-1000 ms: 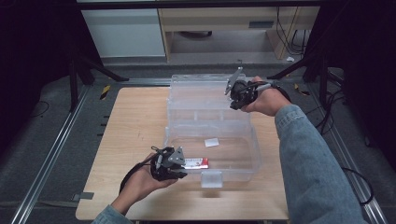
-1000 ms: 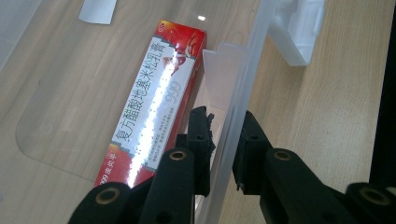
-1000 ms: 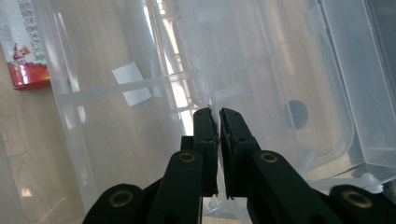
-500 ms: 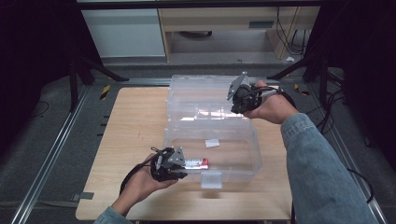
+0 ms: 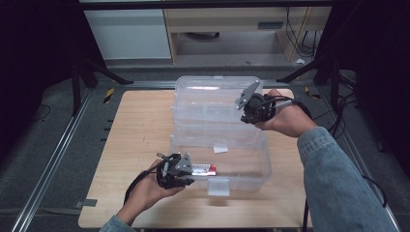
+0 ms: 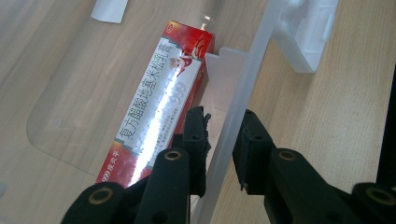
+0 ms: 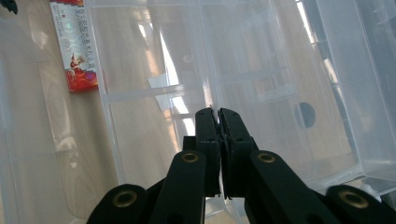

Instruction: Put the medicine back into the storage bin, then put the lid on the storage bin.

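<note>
**Clear storage box: lid held mid-swing, base steadied at the front wall**

Dark surroundings and a pale cabinet are noted behind a light wooden tabletop (image 5: 140, 140), on which a clear plastic box (image 5: 251, 166) stands with its lid (image 5: 212, 99) raised at the far side.

Left tongs (image 6: 223, 140): set astride the box's front wall, one jaw inside and one outside. A narrow gap to the plastic is seen on each side, so a firm pinch cannot be confirmed; the jaws are recorded as parted about the wall. The latch tab (image 6: 306, 35) hangs free just beyond.

Right tongs (image 7: 218, 135): jaws drawn together, seemingly clenched on the lid's thin edge, which is barely visible between them. In the high view these tongs (image 5: 251, 108) are seen at the lid's right side.

Contents: one red-and-white carton (image 6: 159, 105) lies flat in the base, near the front wall, just beside the left tongs. Chinese characters run along its white band, and "999" is read in red near its near end. A small white label (image 5: 220, 150) lies on the box floor; no writing can be read on it.

Assessment: the step in hand is judged to be the swinging of the lid while the base is steadied. The next move calls for the lid to be guided through its arc on the hinge, and for the left tongs to be cleared from the rim before the lid meets it.
</note>
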### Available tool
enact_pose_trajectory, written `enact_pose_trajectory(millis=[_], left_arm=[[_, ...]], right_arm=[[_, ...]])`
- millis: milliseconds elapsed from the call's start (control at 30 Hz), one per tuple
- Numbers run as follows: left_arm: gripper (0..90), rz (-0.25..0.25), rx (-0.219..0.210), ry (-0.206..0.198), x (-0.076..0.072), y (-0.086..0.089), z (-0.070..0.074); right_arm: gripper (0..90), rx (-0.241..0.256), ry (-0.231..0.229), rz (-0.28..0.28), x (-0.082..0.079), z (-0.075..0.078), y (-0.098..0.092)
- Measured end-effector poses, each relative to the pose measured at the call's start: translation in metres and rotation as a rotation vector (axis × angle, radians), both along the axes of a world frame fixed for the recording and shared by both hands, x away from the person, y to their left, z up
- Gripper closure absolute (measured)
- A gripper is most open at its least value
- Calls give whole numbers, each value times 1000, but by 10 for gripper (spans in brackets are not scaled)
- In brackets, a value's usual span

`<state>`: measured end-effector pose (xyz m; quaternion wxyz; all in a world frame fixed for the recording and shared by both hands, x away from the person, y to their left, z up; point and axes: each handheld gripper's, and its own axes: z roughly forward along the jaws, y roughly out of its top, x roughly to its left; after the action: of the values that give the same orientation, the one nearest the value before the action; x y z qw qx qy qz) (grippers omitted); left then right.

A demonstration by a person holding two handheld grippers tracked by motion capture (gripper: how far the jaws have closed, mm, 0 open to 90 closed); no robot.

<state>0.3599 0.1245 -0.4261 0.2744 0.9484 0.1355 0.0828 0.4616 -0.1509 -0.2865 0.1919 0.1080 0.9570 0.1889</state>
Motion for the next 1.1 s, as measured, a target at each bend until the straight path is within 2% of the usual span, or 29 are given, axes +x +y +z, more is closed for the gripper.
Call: enact_pose_trajectory(millis=[333,500,733,1100], left_arm=[[747,10,3,8,1,-2,0],[746,14,6,4,3,-4,1],[754,23,35,-27,5,-13,3],[751,26,30,-30,5,-13,2]], right_arm=[[880,-2,-23,27,-18,1,-1],[875,3,-25,15,-11,-1,-4],[863,0,-19,2,5,0,-2],[870,11,-18,11,1,1,-2]])
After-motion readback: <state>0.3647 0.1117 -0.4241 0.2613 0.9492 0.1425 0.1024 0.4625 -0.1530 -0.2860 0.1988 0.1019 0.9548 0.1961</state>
